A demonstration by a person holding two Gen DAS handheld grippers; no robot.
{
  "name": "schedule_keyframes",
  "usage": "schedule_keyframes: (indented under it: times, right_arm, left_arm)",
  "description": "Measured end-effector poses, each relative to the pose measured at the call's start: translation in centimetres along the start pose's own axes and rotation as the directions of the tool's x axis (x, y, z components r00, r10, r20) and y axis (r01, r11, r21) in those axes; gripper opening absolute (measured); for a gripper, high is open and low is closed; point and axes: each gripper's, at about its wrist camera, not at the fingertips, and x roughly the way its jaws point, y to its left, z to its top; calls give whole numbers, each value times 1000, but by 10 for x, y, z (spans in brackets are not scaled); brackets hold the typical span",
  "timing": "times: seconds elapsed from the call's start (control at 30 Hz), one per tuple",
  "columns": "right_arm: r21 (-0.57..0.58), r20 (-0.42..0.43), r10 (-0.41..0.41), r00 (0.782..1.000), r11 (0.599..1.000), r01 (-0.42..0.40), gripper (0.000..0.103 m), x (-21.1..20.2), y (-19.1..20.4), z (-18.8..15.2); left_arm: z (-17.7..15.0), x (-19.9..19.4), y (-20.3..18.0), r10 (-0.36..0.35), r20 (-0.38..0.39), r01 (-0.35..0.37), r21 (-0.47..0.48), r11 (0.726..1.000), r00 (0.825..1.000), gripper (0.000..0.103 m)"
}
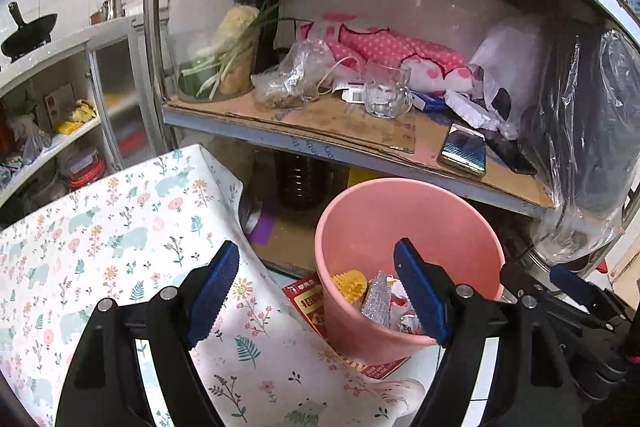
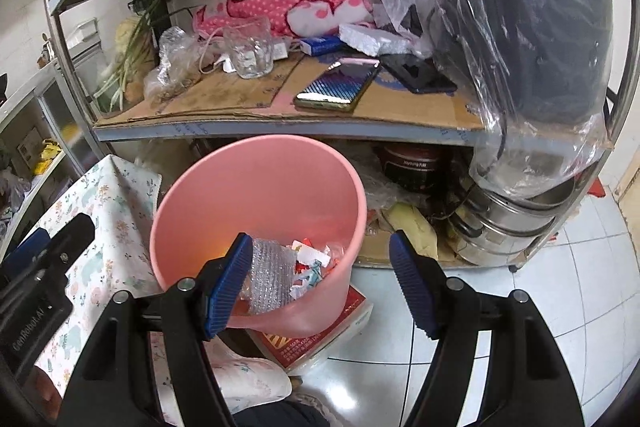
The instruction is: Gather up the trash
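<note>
Both grippers spread wide, empty, left gripper [image 1: 316, 291], right gripper [image 2: 320, 287], pink bin [image 2: 260, 195] of trash [image 2: 308, 263] just beyond

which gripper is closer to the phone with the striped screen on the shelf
Right, as far as these views show. The right gripper hangs over the pink bin, just below the phone. The left gripper sits further left, beside the floral cloth.

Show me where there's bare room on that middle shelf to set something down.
Free: the cardboard liner along the front edge, between the glass mug and the phone. Crowded: the left end with the greens and crinkled bag; the back with the pink cloth; the right under the plastic-wrapped black appliance.
</note>
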Motion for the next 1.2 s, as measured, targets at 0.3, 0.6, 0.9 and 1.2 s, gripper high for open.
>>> schedule_keyframes:
  times: [0.3, 0.6, 0.9, 1.2]
  right_arm:
    - [-57, 27, -57, 998, 997, 59, 71, -7, 10, -2]
    - [-66, 20, -61, 998, 996, 62, 71, -7, 12, -3]
    - [-67, 19, -71, 997, 995, 72, 71, -8, 13, -2]
    - [-64, 14, -69, 997, 995, 70, 71, -9, 13, -3]
  left_arm:
    - [1, -9, 3, 52, 15, -52, -31, 998, 999, 78]
    - [2, -15, 5, 46, 29, -45, -38, 998, 999, 78]
    - [1, -19, 4, 39, 42, -38, -25, 999, 998, 78]
    - [0, -22, 4, 24, 48, -23, -24, 999, 999, 78]
